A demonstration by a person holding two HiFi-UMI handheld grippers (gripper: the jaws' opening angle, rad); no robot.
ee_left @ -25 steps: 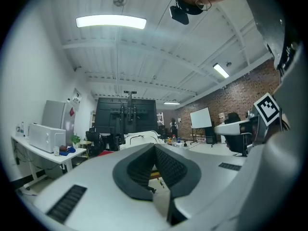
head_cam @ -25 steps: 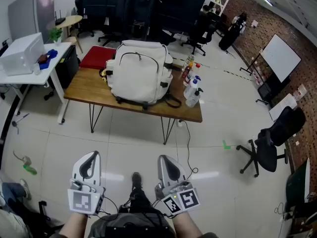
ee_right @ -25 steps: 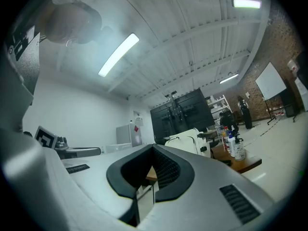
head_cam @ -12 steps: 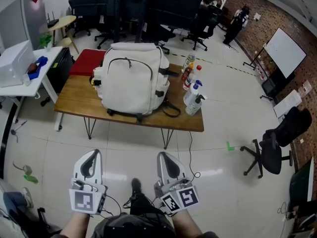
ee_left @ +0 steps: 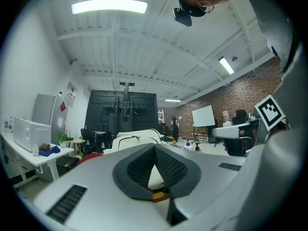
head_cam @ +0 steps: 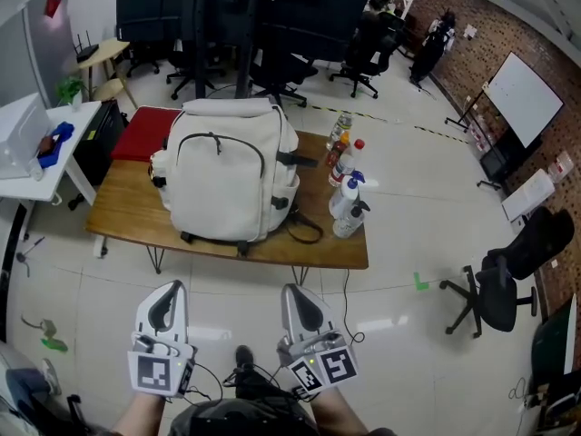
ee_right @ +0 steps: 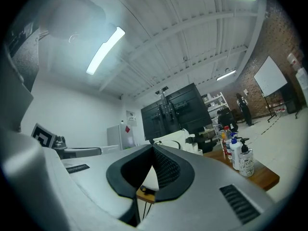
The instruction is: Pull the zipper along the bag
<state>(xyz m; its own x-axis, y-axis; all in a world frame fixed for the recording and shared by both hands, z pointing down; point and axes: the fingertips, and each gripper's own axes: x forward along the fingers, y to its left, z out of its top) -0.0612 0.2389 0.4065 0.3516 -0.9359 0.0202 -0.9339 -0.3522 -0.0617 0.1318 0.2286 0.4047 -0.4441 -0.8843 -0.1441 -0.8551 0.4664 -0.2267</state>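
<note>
Both grippers are closed and empty: the left gripper (head_cam: 165, 300) and the right gripper (head_cam: 301, 305) each show jaws pressed together with nothing between them, held low near the person's body above the floor.

The task's thing, a white backpack (head_cam: 222, 189), sits on the wooden table (head_cam: 127, 216), straight ahead and well apart from both grippers. It looks to lie front face up, with its long axis running away from the person and its top toward the table's far edge. The dark front-pocket zipper (head_cam: 216, 137) arches across the upper part of that face. No puller can be made out at this range.

The bag lies ahead of the gap between the two grippers, a bit left of centre, so the left one is probably marginally nearer. Either has to travel forward and up to table height before any grasp. The task is not started.

Writing: the bottles (head_cam: 345, 198) stand just right of the bag. The pump bottle (ee_right: 245, 162) label seems to read "LUX", but it is small, so I am not certain. The other labels are unreadable. The whiteboard (head_cam: 519, 105) shows no legible writing. The gripper cubes carry square black-and-white markers, no text.
</note>
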